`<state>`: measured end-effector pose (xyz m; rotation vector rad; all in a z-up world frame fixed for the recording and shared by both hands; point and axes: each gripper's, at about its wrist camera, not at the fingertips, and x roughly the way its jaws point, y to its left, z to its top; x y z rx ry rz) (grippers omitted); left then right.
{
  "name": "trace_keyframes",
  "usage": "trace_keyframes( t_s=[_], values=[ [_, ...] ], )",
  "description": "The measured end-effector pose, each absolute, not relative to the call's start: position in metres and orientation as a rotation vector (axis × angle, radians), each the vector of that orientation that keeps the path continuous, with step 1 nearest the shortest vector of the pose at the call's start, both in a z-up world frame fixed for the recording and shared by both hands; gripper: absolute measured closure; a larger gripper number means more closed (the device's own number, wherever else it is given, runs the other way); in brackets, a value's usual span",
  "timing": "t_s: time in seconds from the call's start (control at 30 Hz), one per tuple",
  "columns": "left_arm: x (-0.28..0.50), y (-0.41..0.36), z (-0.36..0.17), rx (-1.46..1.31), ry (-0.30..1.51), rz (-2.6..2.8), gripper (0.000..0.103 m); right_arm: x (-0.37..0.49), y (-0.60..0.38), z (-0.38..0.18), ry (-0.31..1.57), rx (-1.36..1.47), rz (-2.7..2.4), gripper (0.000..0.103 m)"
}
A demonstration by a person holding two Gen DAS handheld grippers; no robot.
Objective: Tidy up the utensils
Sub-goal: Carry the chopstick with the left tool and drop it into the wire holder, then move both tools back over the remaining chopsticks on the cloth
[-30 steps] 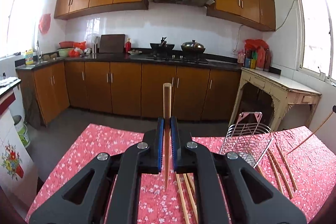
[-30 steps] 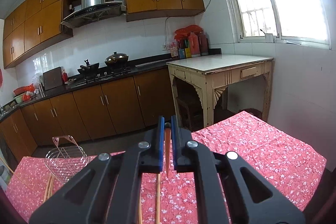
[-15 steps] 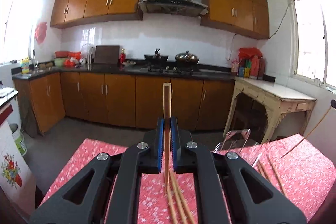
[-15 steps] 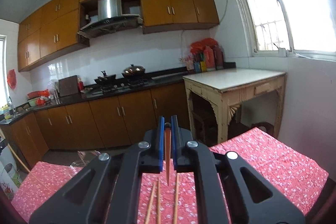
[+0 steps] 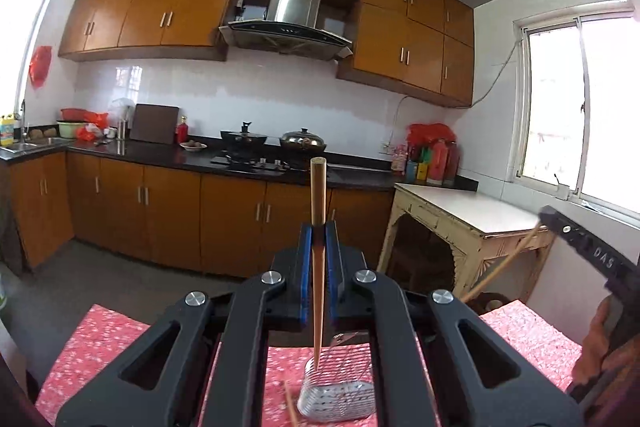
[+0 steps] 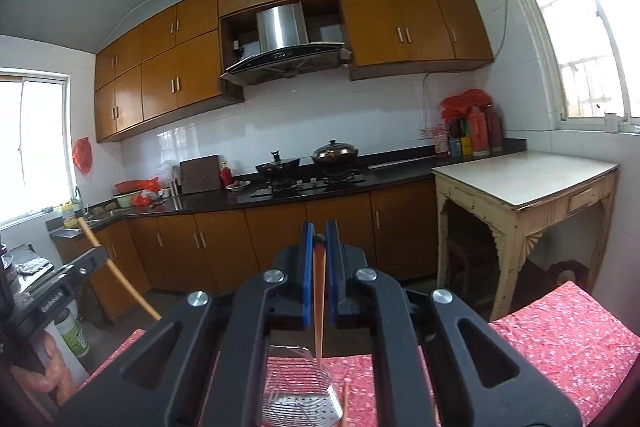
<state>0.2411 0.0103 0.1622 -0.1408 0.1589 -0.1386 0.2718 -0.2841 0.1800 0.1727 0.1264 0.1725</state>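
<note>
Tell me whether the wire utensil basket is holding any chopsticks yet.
Empty, apparently: the wire basket shows only its bare perforated bottom, though partly hidden. Each gripper's chopstick is above it.

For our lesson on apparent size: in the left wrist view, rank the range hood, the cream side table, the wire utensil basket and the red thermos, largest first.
1. Cream side table
2. Range hood, nearly alike
3. Wire utensil basket, inflated by nearness
4. Red thermos

Daylight floods in through the right-hand window (image 5: 592, 115), blown out to plain white, and likewise in the right wrist view (image 6: 592, 27). The white wall tiles (image 5: 260, 95) carry soft glare. Fisheye bending curves the upper cabinets (image 6: 168, 67) and darkens the corners. The wire basket (image 5: 340, 391) below the left claw (image 5: 319, 247) looks slightly smeared.
</note>
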Motion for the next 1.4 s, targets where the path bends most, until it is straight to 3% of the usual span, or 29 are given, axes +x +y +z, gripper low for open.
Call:
trace_keyframes(
  t_s=[0.4, 0.73, 0.83, 0.87, 0.9, 1.07, 1.4],
  values=[
    [0.301, -0.011, 0.113, -0.101, 0.288, -0.120, 0.096, 0.335, -0.257, 0.125, 0.294, 0.158, 0.227, 0.096],
    [0.314, -0.013, 0.103, -0.090, 0.317, -0.114, 0.096, 0.368, -0.261, 0.107, 0.347, 0.157, 0.192, 0.095],
    [0.314, -0.012, 0.103, -0.096, 0.322, -0.101, 0.096, 0.370, -0.266, 0.106, 0.341, 0.152, 0.163, 0.088],
    [0.313, -0.010, 0.104, -0.095, 0.322, -0.099, 0.095, 0.367, -0.269, 0.106, 0.332, 0.152, 0.152, 0.077],
    [0.312, -0.008, 0.106, -0.093, 0.320, -0.094, 0.094, 0.365, -0.272, 0.106, 0.323, 0.152, 0.140, 0.070],
    [0.299, 0.008, 0.110, -0.098, 0.312, -0.055, 0.076, 0.351, -0.293, 0.106, 0.315, 0.163, 0.097, 0.066],
    [0.253, 0.058, 0.095, -0.114, 0.330, 0.027, 0.067, 0.307, -0.351, 0.065, 0.385, 0.194, -0.019, 0.064]
  ],
)
